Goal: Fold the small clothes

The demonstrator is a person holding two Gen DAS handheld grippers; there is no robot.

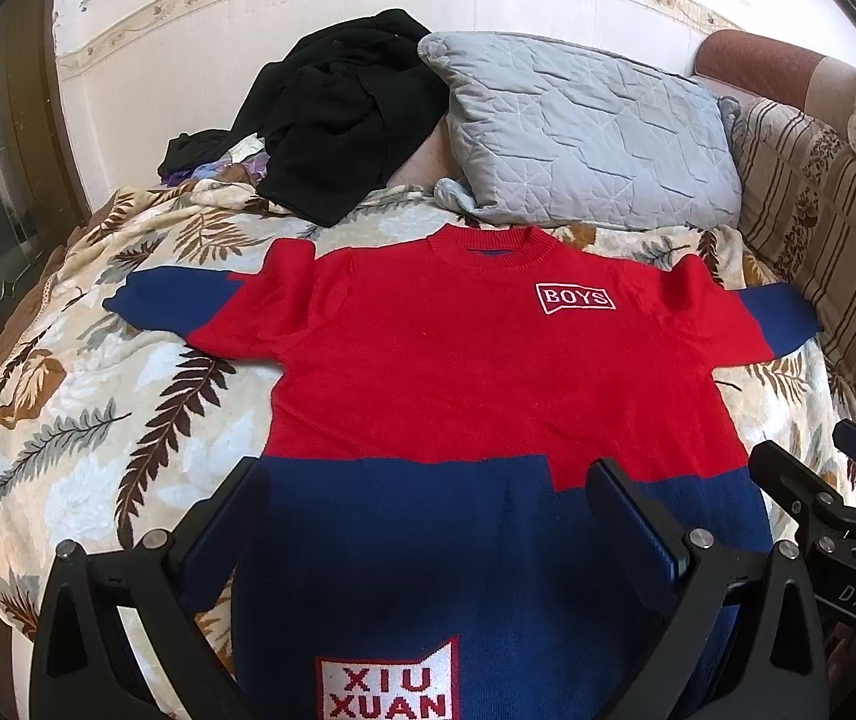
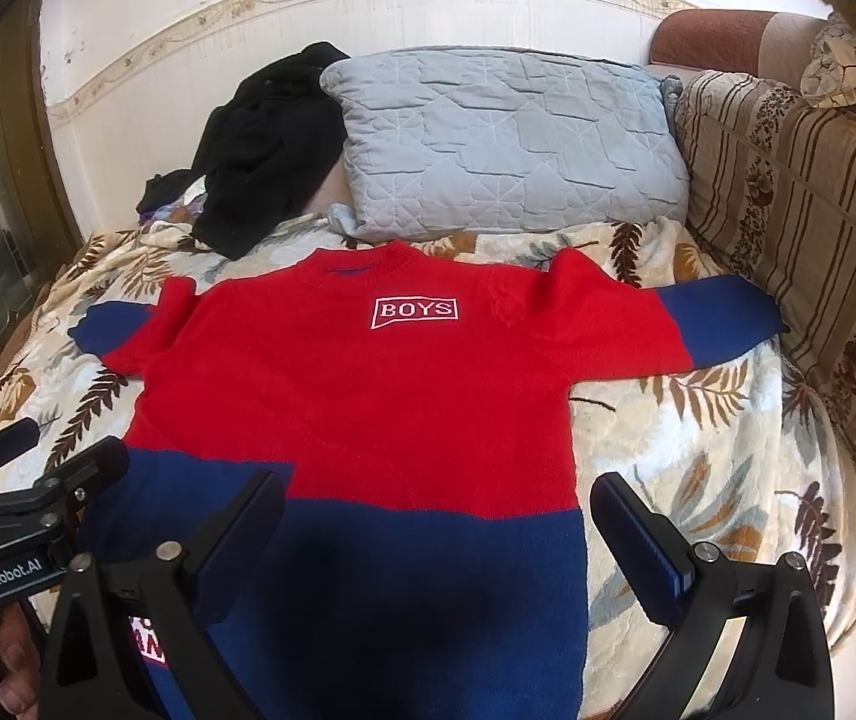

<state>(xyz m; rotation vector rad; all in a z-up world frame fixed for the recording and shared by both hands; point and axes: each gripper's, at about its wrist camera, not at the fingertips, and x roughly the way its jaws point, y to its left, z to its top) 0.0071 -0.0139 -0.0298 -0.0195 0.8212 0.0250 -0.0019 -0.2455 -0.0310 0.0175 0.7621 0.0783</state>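
Wide-open claws (image 1: 428,516) (image 2: 440,528) above sweater (image 1: 488,360)

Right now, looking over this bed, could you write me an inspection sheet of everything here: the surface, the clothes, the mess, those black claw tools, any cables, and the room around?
Surface: bed with a leaf-print blanket, rumpled.
Job's things: red and blue sweater spread flat, front up, sleeves out to both sides, unfolded; "BOYS" patch on the chest.
Clutter: black clothes heaped at the head of the bed; grey pillow beside them, overlapped by them.
Grippers: left gripper and right gripper both hang over the blue hem, jaws wide apart, holding nothing.
Cables: nothing seen.
Surroundings: white wall with a floral border; striped cushion along the right side.
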